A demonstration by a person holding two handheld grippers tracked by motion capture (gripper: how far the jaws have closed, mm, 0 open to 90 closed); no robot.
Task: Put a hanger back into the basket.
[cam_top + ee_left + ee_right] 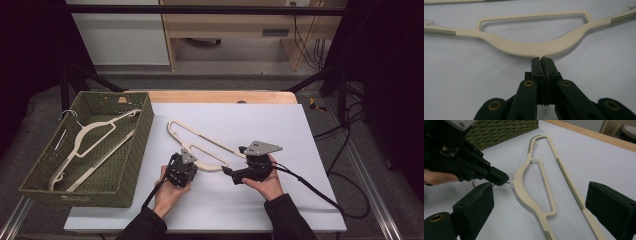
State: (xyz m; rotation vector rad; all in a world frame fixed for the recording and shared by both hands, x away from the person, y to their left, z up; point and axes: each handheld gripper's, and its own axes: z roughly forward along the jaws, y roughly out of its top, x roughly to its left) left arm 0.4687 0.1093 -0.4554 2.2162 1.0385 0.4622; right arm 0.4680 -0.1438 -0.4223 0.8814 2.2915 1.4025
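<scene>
Two grippers meet one cream hanger point(200, 140); neither shows readable writing.

There are two cream hangers: one hanger point(200, 141) at the middle of the frame, another hanger point(90, 145) at the left. One woven basket point(137, 145) sits at the left. Two grippers show at lower centre, the left gripper point(184, 167) and the right gripper point(235, 176).

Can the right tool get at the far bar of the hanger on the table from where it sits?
Probably yes. The right tool stands open beside the hanger, on bare white table with nothing between. The left tool is shut on the hanger's wire hook at the neck, off to one side, so it shouldn't block that bar.
</scene>
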